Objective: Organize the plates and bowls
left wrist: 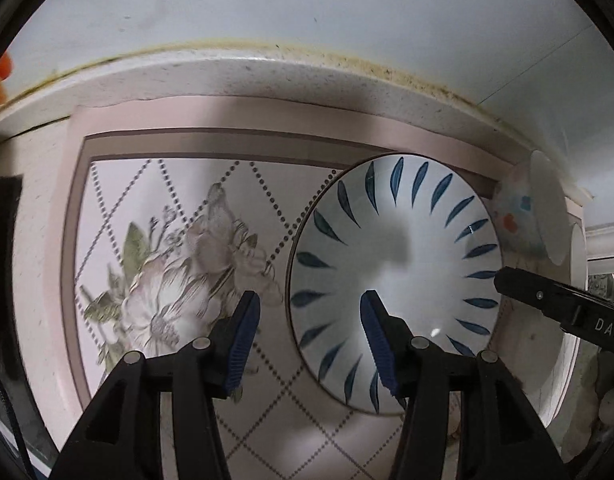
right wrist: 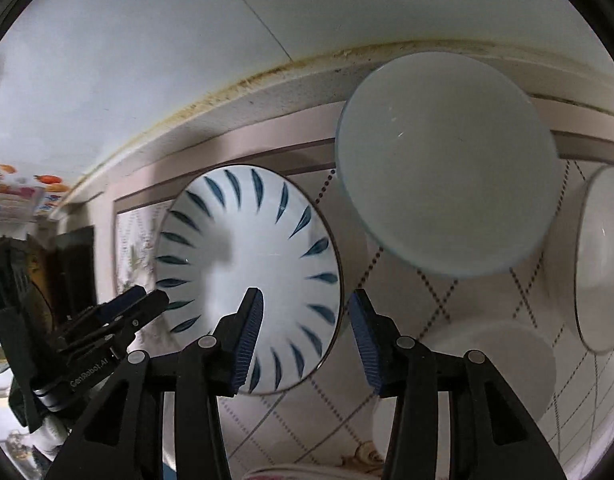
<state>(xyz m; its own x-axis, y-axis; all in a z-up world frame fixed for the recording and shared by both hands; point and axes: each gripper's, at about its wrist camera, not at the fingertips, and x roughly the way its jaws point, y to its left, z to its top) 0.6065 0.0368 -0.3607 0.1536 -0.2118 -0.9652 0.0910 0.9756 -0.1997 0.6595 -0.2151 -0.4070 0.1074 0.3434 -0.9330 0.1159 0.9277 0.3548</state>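
Note:
A white plate with blue leaf marks point(left wrist: 395, 280) lies on a pink floral mat point(left wrist: 179, 240); it also shows in the right wrist view point(right wrist: 251, 268). My left gripper point(left wrist: 309, 336) is open, straddling the plate's left rim. My right gripper point(right wrist: 307, 332) is open, straddling the plate's right rim; it shows at the right in the left wrist view point(left wrist: 547, 300). A pale bowl point(right wrist: 447, 164) sits behind on the right. A white bowl point(right wrist: 603, 260) is at the far right. A white plate point(right wrist: 503, 364) lies lower right.
The mat lies on a speckled counter point(left wrist: 267, 76) against a pale wall point(left wrist: 307, 8). A dark block point(left wrist: 3, 240) is at the left. In the left wrist view a speckled bowl point(left wrist: 523, 216) stands right of the plate.

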